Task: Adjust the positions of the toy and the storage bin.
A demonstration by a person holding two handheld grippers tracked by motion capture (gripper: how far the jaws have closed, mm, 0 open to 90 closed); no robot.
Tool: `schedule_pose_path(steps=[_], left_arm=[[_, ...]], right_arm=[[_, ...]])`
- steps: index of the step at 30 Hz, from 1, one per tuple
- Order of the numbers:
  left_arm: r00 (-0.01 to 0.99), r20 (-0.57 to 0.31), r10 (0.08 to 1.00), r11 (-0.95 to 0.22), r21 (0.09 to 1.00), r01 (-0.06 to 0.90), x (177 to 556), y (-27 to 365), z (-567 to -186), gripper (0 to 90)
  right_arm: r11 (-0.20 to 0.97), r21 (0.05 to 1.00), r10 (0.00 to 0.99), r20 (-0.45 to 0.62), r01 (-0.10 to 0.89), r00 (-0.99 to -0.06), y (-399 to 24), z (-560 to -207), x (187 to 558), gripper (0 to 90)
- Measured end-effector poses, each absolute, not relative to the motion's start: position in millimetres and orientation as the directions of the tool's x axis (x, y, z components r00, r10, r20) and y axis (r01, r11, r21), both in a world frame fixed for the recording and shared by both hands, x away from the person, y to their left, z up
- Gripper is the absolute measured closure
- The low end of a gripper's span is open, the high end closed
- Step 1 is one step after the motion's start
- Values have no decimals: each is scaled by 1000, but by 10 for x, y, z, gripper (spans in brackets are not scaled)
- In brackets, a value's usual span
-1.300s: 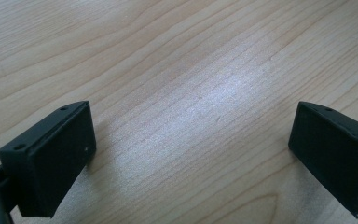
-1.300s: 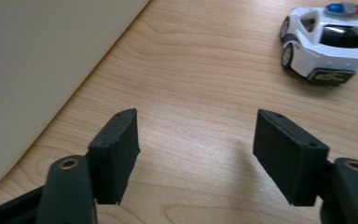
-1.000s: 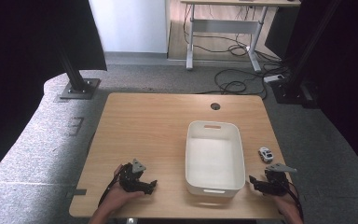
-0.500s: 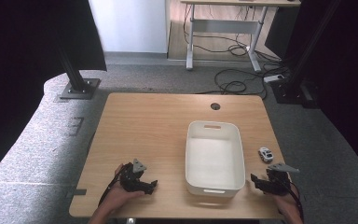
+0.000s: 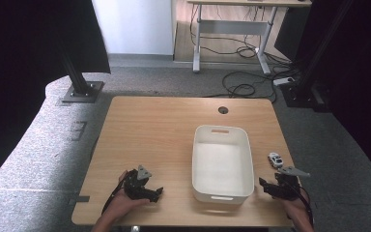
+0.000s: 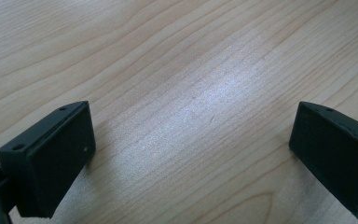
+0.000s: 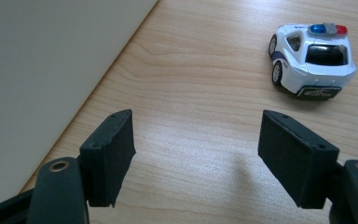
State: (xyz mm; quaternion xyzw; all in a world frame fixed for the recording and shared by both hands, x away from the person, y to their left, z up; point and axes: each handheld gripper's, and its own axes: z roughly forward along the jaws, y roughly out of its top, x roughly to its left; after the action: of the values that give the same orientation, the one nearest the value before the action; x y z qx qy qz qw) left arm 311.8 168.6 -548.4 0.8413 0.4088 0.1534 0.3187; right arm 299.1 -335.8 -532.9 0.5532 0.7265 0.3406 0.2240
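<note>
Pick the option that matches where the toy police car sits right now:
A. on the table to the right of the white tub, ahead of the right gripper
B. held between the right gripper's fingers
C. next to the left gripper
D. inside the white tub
A: the toy police car stands on the bare wooden table beyond the open right gripper, with the white tub off to its left.
</note>
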Motion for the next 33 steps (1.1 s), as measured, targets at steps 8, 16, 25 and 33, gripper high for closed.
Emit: schedule_pose_path(steps=[8,16,25,33], left_arm=[[625,-3,781,-468,660,587,3125,1689,-5483,4],[629,-3,777,-471,661,585,3132,1685,-5484,3],[629,-3,777,-472,659,585,3133,1685,-5483,3],[630,-3,777,-472,659,585,3134,1685,-5483,3]], right_arm=[[136,754,957,69,643,-282,-3372,-5284,2967,278],[113,779,954,88,617,-287,-3353,-5188,2905,281],[107,819,944,95,564,-317,-3272,-5027,2810,269],[99,832,943,97,546,-319,-3258,-4937,2775,250]])
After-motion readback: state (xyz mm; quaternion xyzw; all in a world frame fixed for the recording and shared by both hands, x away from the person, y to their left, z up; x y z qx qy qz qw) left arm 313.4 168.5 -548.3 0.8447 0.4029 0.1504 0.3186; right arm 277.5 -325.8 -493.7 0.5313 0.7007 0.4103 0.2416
